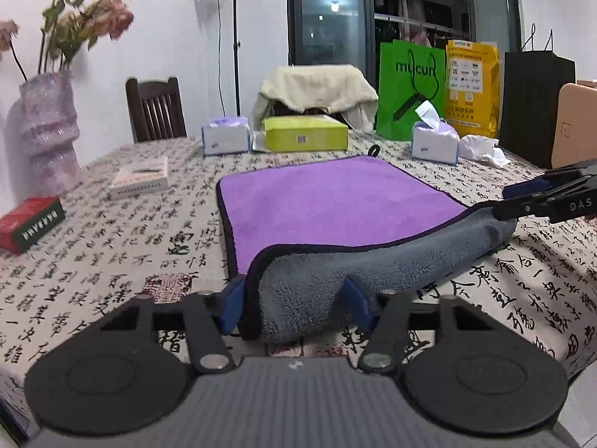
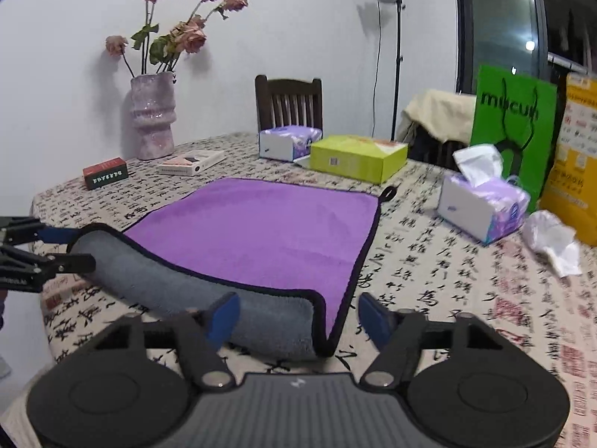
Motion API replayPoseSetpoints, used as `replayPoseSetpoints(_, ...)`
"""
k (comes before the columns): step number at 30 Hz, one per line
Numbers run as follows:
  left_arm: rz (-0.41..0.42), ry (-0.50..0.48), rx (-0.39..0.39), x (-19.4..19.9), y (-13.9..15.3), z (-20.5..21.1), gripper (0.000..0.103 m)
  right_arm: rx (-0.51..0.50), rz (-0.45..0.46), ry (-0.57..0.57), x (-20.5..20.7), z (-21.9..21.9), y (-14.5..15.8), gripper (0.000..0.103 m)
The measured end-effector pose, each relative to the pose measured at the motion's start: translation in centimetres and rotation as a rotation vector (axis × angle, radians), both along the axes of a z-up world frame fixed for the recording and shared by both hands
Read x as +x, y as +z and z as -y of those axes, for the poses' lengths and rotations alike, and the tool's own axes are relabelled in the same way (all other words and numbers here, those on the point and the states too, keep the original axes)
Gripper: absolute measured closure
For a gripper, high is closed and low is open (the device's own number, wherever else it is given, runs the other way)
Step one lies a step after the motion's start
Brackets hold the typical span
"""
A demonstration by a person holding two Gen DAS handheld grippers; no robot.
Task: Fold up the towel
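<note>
A purple towel with a grey underside and black hem lies flat on the table; it also shows in the right wrist view. Its near edge is rolled up, grey side out. My left gripper is open, its blue fingers on either side of the near left corner of the roll. My right gripper is open around the near right corner. In the left wrist view the right gripper shows at the roll's far end. In the right wrist view the left gripper shows at the other end.
The table has a calligraphy-print cloth. Behind the towel stand two tissue packs, a lime box, paper bags, a crumpled tissue. Left: a vase, a white box, a red box. Chairs stand behind.
</note>
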State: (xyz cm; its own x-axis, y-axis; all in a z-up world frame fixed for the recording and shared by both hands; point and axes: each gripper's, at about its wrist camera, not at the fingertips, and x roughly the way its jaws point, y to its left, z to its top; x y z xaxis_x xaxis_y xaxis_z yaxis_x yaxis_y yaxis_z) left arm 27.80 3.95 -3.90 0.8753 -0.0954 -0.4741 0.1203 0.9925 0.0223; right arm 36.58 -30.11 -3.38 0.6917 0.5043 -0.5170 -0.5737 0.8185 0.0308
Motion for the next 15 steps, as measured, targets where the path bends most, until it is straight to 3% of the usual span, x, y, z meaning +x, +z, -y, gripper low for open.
replayPoseSetpoints(2, -0.027, 0.001, -0.027, 0.6, 0.0, -0.5, 0.051, 0.012, -0.02, 0.008, 0.7, 0.0, -0.2, 0.051)
replayPoseSetpoints(3, -0.041, 0.005, -0.047, 0.9, -0.1, -0.9, 0.058, 0.019, -0.037, 0.016, 1.2, -0.1, -0.3, 0.055)
replayPoseSetpoints(5, -0.07, 0.009, -0.09, 1.5, -0.1, -1.5, 0.061, 0.02, -0.06, 0.029, 1.8, -0.2, -0.5, 0.071)
replayPoseSetpoints(8, -0.099, 0.018, -0.135, 2.0, 0.0, -2.3, 0.078, 0.007, -0.08, 0.037, 2.3, -0.6, -0.9, 0.079)
replayPoseSetpoints(10, -0.105, 0.02, -0.142, 2.0, 0.0, -2.5, 0.08, 0.013, -0.1, 0.05, 2.5, -0.6, -1.0, 0.086)
replayPoseSetpoints(15, -0.107, 0.012, -0.13, 2.0, 0.1, -2.6, 0.096, 0.009, -0.121, 0.072, 2.6, -0.7, -1.2, 0.089)
